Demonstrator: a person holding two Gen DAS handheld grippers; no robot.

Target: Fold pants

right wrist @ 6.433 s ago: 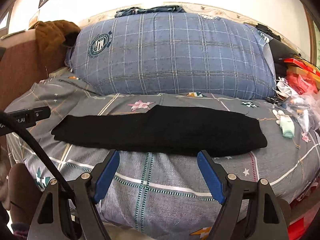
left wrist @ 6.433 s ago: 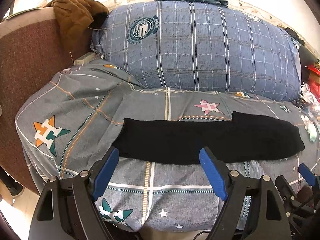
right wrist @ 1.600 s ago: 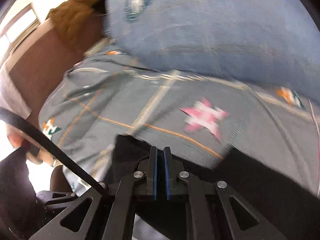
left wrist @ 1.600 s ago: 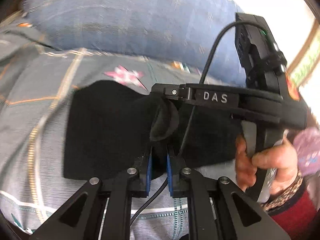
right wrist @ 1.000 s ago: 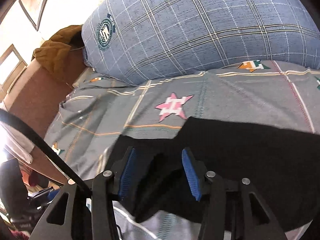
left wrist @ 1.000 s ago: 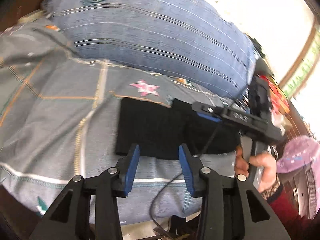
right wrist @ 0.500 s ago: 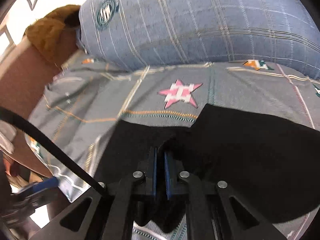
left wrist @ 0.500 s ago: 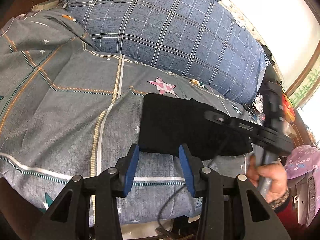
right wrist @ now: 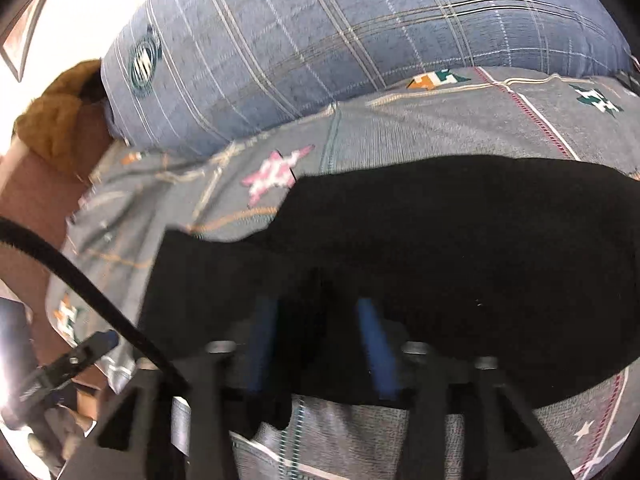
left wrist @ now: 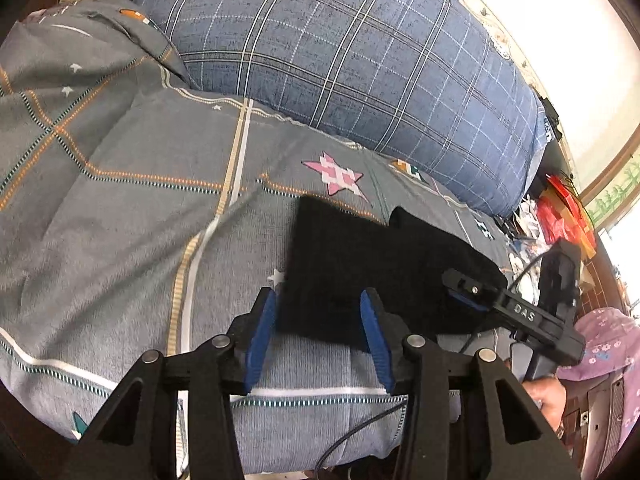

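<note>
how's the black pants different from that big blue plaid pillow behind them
The pants are plain black, while the pillow is blue with a pale grid of lines and a round emblem near one end. The pants lie flat and thin, folded over on themselves; the pillow is plump and rounded. The pants sit toward the near edge, between the open left gripper fingers in the left wrist view; the pillow sits behind them. Both rest on the grey star-print bedspread.

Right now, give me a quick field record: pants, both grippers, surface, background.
pants: black pants, folded, flat on the bed
left gripper: left gripper, jaws open, at the near edge of the pants
right gripper: right gripper, jaws open over the pants, view blurred
surface: grey patterned bedspread
background: blue plaid pillow behind the pants
</note>
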